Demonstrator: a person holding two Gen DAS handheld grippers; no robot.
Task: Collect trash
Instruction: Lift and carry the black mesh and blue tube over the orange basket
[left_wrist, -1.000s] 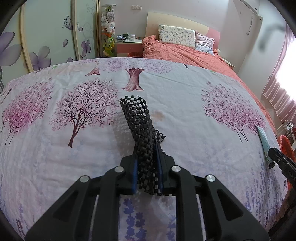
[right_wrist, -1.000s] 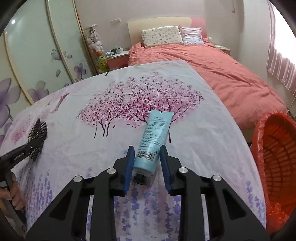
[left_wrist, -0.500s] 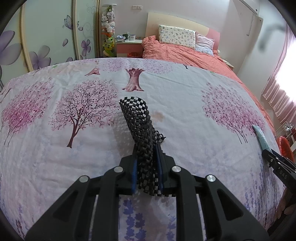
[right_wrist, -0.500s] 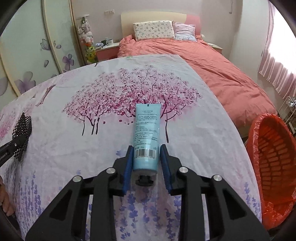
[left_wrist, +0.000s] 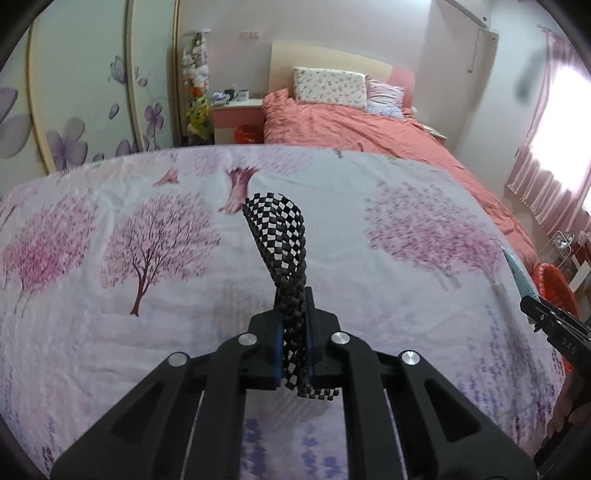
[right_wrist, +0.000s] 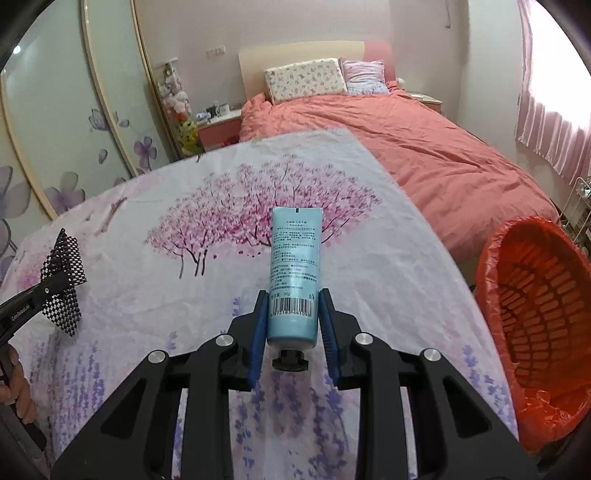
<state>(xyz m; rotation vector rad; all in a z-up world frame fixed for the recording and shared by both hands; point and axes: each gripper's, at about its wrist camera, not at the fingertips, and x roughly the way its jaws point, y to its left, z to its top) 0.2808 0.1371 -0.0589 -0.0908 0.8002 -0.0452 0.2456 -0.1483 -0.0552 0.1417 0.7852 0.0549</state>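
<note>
A black-and-white checkered mesh scrap (left_wrist: 280, 236) stands up from my left gripper (left_wrist: 294, 306), whose jaws are closing tight on its lower part; the scrap hangs clear of the floral cloth. At the left edge of the right wrist view the same mesh scrap (right_wrist: 62, 280) shows, pinched in black fingers. My right gripper (right_wrist: 293, 293) is shut on a light blue tube (right_wrist: 295, 254) near its black cap, with the tube pointing away from me above the cloth. A red bin (right_wrist: 532, 325) lined with a red bag stands to the right, beside the table.
The table carries a white cloth with pink trees (left_wrist: 110, 332). Beyond it lies a bed with a coral cover (right_wrist: 443, 155) and pillows. A wardrobe with flower doors fills the left wall. A person's fingers (right_wrist: 22, 402) show at the lower left.
The mesh scrap has risen off the cloth in my left gripper. The tube has swung from slanted to straight between the right jaws and come up off the cloth.
</note>
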